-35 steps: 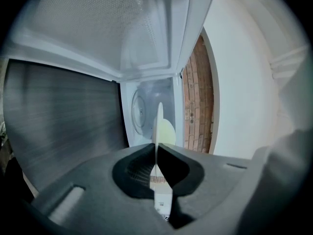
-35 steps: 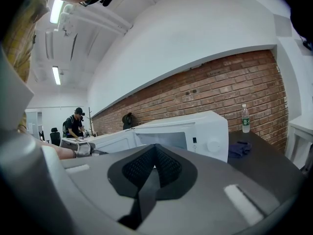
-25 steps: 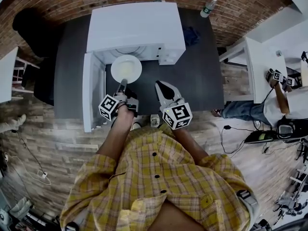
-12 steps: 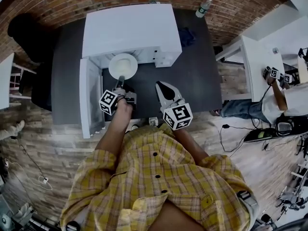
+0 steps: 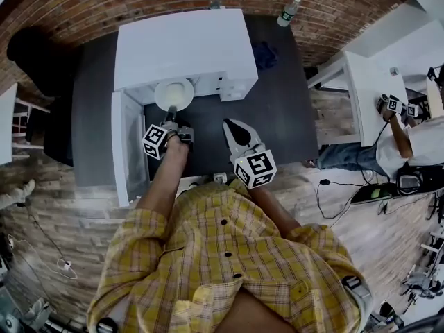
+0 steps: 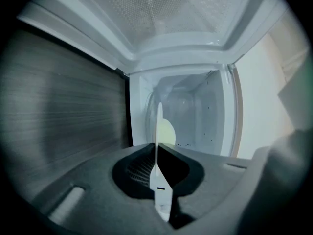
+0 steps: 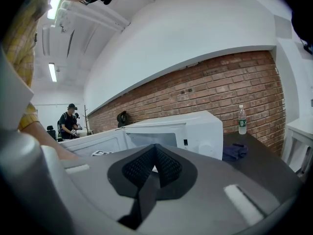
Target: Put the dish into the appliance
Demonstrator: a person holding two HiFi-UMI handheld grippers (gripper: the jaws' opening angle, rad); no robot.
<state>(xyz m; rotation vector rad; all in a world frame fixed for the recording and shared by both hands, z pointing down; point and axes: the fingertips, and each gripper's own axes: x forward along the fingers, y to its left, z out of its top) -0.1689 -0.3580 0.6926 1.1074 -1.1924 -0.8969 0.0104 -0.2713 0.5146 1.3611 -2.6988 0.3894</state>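
One dish (image 5: 173, 94) pinched in left hand-held gripper (image 5: 171, 111), one open microwave (image 5: 182, 47), right hand-held gripper (image 5: 228, 125) pressed together, one blue cloth (image 5: 264, 53)

Looks like a lab or shared workroom fitted out for recording, not a home kitchen. Has a bare brick wall (image 5: 83, 2) along the far side, a wood-plank floor (image 5: 48, 200) and a long ceiling strip light (image 7: 52, 71). Sets a lone white microwave (image 5: 180, 44) on a plain dark bench (image 5: 284, 116), with a water bottle (image 5: 288, 10) at the far edge. Shows, at the right, a white table (image 5: 371, 82) where another person (image 5: 409, 151) holds marker-cube tongs (image 5: 397, 107), and loose cables (image 5: 333, 189) trailing over the floor nearby.
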